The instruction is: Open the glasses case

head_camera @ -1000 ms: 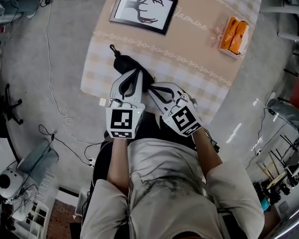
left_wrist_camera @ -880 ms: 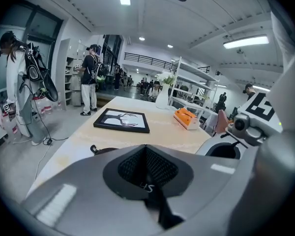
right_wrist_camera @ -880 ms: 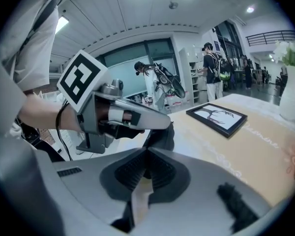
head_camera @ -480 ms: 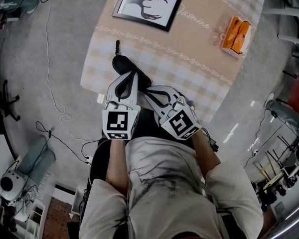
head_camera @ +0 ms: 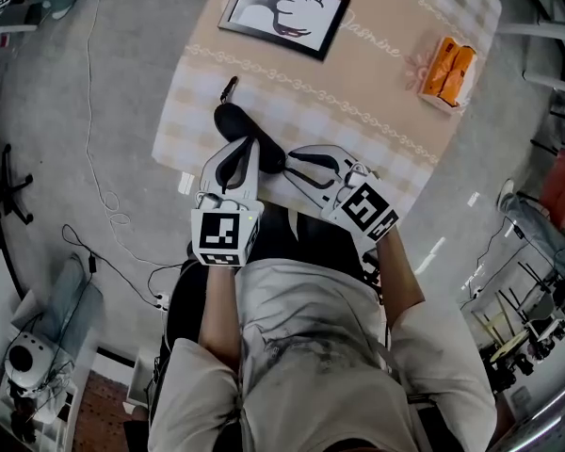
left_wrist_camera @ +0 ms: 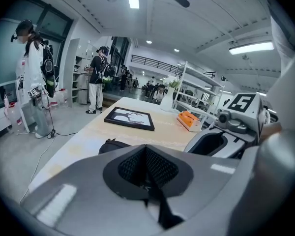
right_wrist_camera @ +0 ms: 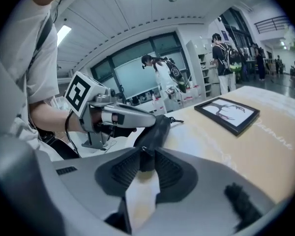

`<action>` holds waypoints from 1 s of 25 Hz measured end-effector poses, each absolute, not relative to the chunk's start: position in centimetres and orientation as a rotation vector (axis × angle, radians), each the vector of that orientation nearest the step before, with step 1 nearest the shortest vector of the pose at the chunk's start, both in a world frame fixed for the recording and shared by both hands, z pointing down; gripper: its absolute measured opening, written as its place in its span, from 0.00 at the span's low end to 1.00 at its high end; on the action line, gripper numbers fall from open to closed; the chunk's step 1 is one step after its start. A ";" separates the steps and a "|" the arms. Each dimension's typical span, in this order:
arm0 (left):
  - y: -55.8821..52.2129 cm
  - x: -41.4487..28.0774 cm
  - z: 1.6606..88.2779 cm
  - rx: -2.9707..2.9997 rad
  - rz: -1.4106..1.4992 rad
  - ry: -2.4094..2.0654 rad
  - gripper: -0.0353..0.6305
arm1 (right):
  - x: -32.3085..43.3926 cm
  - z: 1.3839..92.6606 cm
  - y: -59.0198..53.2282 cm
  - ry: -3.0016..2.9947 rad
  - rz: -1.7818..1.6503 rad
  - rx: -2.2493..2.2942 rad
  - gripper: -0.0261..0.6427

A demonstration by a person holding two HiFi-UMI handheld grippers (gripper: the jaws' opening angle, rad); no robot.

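A black glasses case (head_camera: 234,122), soft-looking, oval and closed, is lying on the beige checked tabletop (head_camera: 377,83) close to its near edge, toward the near left corner. A short black cord with a small clip (head_camera: 228,88) is trailing from the case's far end toward the left edge. The right hand-held gripper (right_wrist_camera: 146,156) is pinching the case's narrow near end, a small dark tab sitting between its ribbed pads (right_wrist_camera: 173,173), and the dark body of the case is stretching away from the jaws. The left hand-held gripper (left_wrist_camera: 146,154) is coming in from the case's left side with its jaws pressed together; its tips are lying against the case, and I cannot tell whether any thin part is caught in them. A framed picture of a dark antlered shape (head_camera: 284,1) is sitting near the far edge, and an orange packet (head_camera: 446,69) is resting near the right edge.
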State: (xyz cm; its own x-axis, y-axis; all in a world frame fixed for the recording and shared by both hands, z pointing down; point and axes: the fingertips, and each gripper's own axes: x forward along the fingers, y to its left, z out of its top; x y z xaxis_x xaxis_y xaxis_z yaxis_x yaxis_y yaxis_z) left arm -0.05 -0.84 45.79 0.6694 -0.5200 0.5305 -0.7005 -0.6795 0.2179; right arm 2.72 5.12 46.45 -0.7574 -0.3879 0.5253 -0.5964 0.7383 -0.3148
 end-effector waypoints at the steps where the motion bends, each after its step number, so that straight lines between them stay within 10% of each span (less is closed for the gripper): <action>1: -0.8 -0.2 45.8 2.478 0.607 -0.957 0.06 | 2.5 46.5 5.1 -2.518 0.676 0.729 0.18; 25: -0.6 -0.9 45.8 2.447 0.573 -0.988 0.06 | 1.8 46.3 5.4 -2.650 0.851 0.473 0.08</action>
State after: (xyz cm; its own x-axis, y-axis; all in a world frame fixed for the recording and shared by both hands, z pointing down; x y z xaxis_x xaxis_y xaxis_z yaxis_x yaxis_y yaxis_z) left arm -0.88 -0.63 45.81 0.6593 -0.5407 0.5225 -0.7221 -0.6490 0.2394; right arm 1.80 5.37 46.26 -0.8950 -0.2126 0.3921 -0.4012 0.7679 -0.4994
